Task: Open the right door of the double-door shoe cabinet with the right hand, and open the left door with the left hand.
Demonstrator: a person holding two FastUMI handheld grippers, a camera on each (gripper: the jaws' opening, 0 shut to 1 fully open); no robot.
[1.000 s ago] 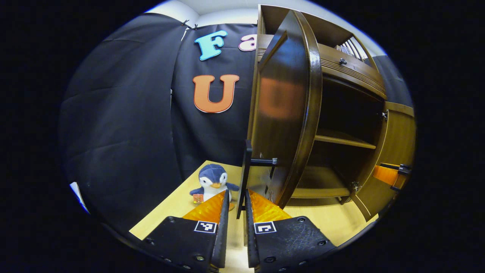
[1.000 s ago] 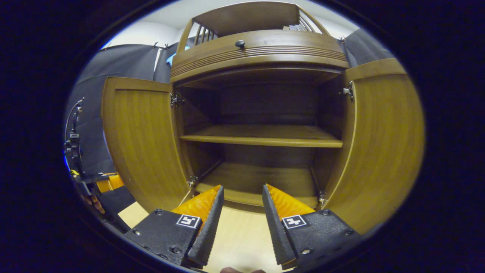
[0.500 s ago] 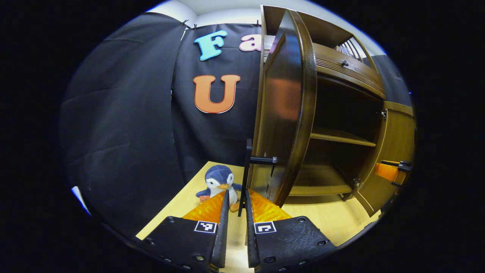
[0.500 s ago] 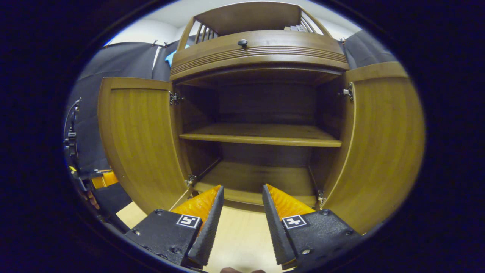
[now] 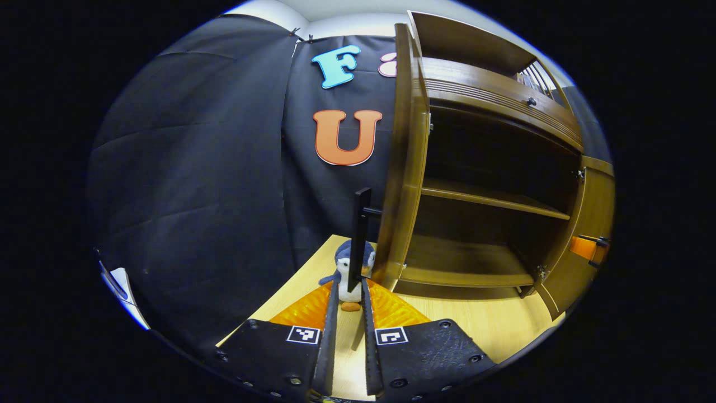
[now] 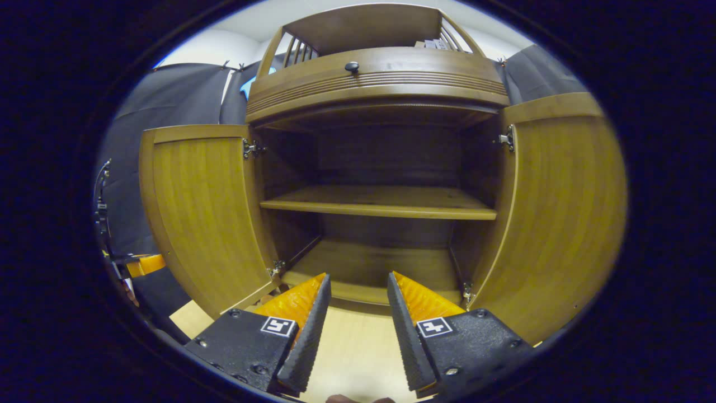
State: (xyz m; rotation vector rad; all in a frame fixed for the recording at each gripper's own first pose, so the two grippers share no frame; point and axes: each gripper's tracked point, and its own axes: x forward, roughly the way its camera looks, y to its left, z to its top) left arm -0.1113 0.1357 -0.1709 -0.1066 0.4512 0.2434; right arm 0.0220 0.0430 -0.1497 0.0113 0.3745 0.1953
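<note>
Fingers of the left gripper (image 5: 347, 302) sit nearly together on the lower end of the left door's black bar handle (image 5: 359, 246), though actual contact of both is hard to confirm. In the left gripper view the left door (image 5: 407, 162) stands edge-on, swung wide. To finish well, I judge the pull should follow the hinge arc, then release cleanly without dragging the handle. A plush penguin (image 5: 351, 267) sits on the pale wooden table (image 5: 492, 319) just beyond.

In the right gripper view the right gripper (image 6: 358, 299) faces the shoe cabinet (image 6: 380, 84), fingers apart and holding nothing. The right door (image 6: 559, 224) is fully open. Door insides are smooth honey-toned veneer with metal hinges; the shelf (image 6: 380, 202) is bare.
</note>
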